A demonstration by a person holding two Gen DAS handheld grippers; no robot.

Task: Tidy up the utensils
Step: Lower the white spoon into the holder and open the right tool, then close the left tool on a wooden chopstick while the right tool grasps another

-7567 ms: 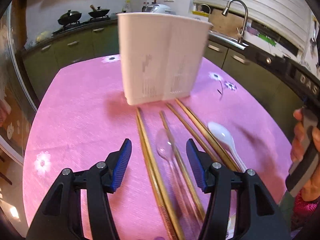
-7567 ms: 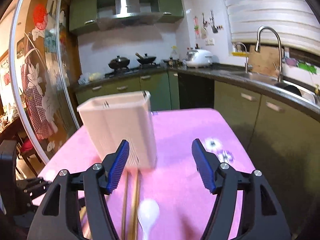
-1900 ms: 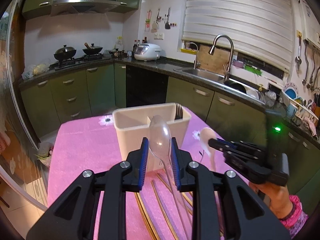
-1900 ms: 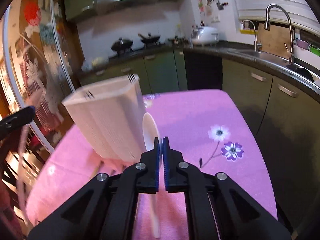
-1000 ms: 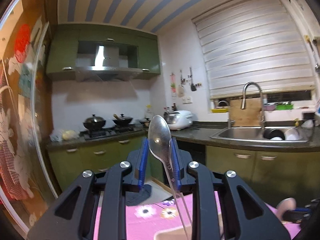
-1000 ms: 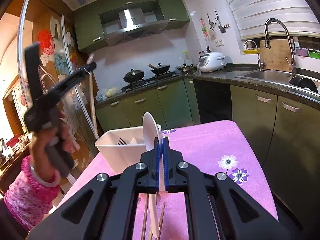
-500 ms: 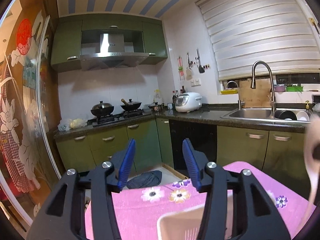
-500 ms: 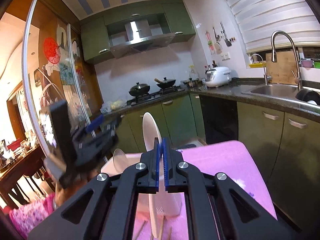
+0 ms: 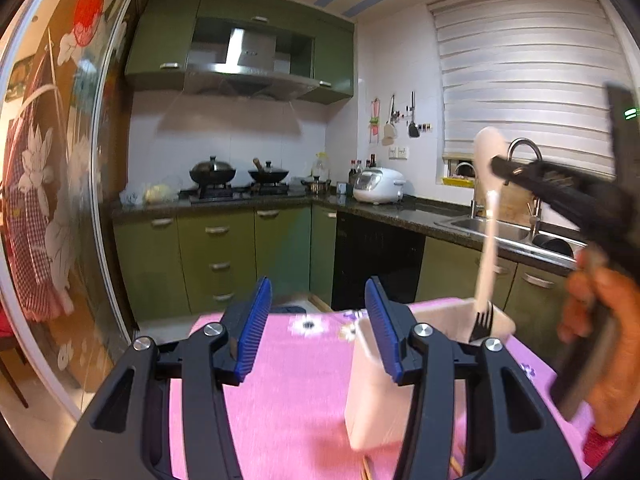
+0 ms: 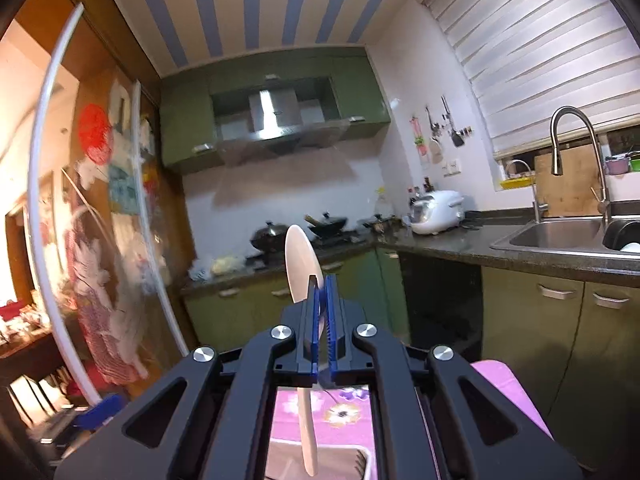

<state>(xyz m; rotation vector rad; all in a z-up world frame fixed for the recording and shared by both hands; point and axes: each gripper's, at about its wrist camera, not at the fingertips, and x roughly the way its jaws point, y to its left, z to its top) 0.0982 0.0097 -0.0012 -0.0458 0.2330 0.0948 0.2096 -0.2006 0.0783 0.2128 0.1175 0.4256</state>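
Above the white holder (image 9: 434, 332), a white spoon (image 9: 489, 216) is clamped upright in the right gripper (image 10: 320, 320), handle hanging toward the compartment directly below; the left gripper (image 9: 316, 324) is held open, empty, beside it.

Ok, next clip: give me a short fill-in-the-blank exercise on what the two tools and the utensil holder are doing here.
1. The right tool is shut on a white ____.
2. The left tool is open, with ____ between its blue pads.
3. The black utensil standing in the holder is a ____.
4. The spoon hangs with its ____ pointing down toward the holder.

Missing words: spoon; nothing; fork; handle
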